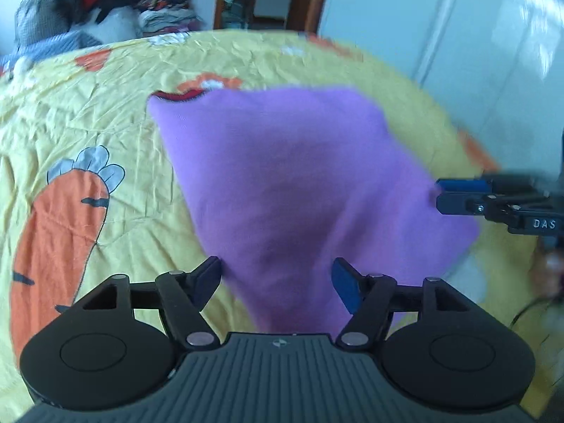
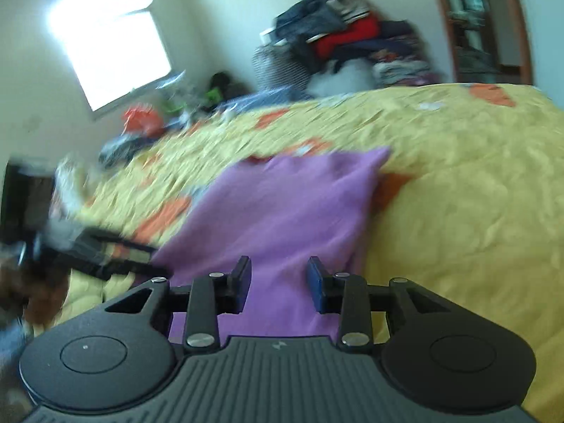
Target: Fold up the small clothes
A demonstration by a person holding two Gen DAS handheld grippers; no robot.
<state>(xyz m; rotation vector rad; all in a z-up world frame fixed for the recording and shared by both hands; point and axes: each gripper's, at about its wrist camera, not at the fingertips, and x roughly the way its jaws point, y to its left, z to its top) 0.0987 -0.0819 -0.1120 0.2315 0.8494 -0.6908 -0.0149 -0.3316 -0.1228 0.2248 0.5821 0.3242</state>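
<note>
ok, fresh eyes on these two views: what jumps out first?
The purple garment spread mid-bed, over a yellow bedsheet printed with big orange carrots. Both grippers sit at its near edge with jaws apart: the left gripper straddles the cloth, and the right gripper sits beside it, neither clamping. Behind the bed, a messy clothes pile against the wall, next to a wooden door frame.

bedspread [image 1: 88,112] open, clothes pile [image 1: 105,3] behind
</note>
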